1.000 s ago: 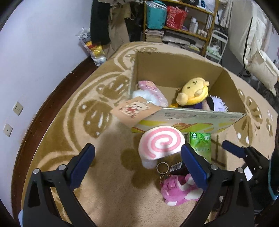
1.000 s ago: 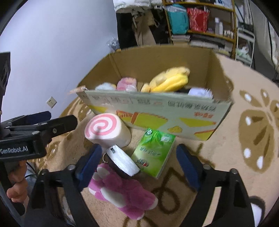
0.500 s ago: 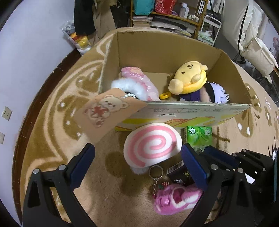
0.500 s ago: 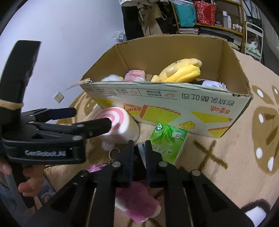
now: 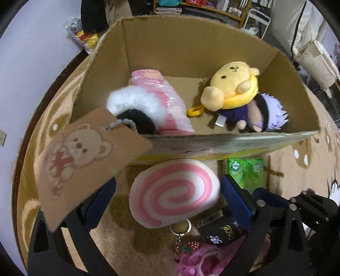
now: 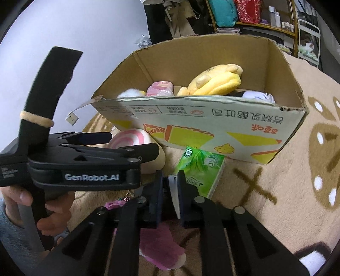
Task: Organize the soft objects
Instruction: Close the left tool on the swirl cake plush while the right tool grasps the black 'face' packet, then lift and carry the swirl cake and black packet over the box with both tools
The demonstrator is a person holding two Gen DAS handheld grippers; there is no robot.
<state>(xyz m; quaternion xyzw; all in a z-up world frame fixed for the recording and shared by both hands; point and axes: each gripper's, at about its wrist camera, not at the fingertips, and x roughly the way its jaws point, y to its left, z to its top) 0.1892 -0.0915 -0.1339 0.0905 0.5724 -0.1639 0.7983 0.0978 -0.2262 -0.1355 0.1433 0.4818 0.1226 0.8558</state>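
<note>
1. Your right gripper [image 6: 171, 191] is closed on a small black packet [image 5: 221, 230] with a white end; its jaws pinch the white end between them, low over the carpet [image 6: 276, 212].
2. Under and just behind that gripper lies the pink plush toy [image 6: 159, 248] on the carpet, with a keyring [image 5: 180, 226] and chain at its top end.
3. Your left gripper [image 5: 167, 197] is spread wide, with one blue pad on each side of the pink swirl cushion [image 5: 174, 191]. The right pad sits against the cushion's edge; whether the left one touches it you cannot tell.
4. The swirl cushion rests on the carpet, right up against the front wall of the cardboard box [image 6: 212, 127].
5. Beside the cushion, the green tissue pack [image 6: 201, 172] leans tilted against the same front wall.
6. A brown paper tag with a bear print [image 5: 85, 157] hangs over the box's front left corner on a cord.
7. Inside the box, on the left, sit a pink wrapped plush [image 5: 161, 93] and a white fluffy piece with a black centre [image 5: 136, 106].
8. On the right of the box lies the yellow plush [image 5: 231, 85], resting partly on a doll with pale purple hair [image 5: 265, 114].
9. Beyond the box stand shelves [image 6: 255, 19] packed with bags and bottles.
</note>
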